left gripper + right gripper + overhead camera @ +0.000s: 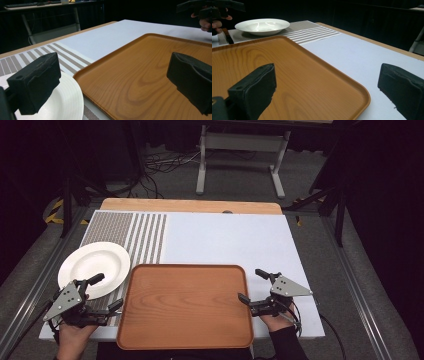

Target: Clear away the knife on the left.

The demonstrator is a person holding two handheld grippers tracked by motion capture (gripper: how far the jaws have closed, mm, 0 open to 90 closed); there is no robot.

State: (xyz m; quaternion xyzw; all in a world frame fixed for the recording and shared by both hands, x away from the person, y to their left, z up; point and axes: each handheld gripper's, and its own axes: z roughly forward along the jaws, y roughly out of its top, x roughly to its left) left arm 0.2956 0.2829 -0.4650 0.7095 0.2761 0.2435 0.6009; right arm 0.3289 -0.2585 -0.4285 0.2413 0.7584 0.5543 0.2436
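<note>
High view: we are holding the left gripper (106, 293) released, one jaw over the rim of the white plate (95, 265) and the other beside the left edge of the wooden tray (185, 307), which is lying empty at the table's near edge. We are keeping the right gripper (253, 286) released too, straddling the tray's right edge. Judging from this, we are risking a slip: the plate is sitting on the striped mat (145, 232), and a shallow bite on its thin rim could be tipping it or knocking it against the tray.
</note>
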